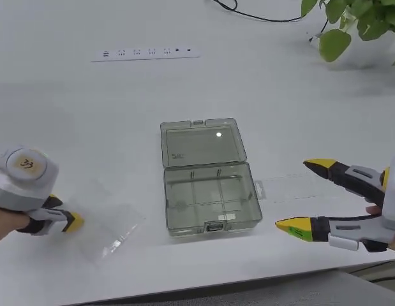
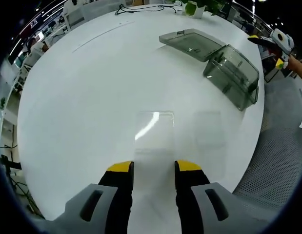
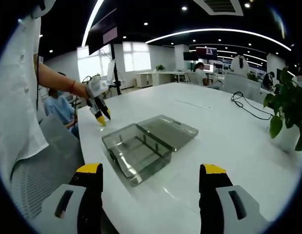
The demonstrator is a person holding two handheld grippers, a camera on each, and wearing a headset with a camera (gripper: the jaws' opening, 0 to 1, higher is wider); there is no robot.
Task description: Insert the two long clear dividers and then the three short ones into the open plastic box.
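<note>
Left gripper view puts a clear divider (image 2: 154,126) just ahead of the empty, half-open left hand-held gripper (image 2: 154,167).

Your box (image 1: 210,197) is smoky grey and see-through on a plain white bench (image 1: 89,127). Your left hand-held gripper (image 2: 154,168) and right hand-held gripper (image 1: 293,194) show yellow tips, black jaws and grey bodies. The plant (image 1: 350,25) is green.
</note>
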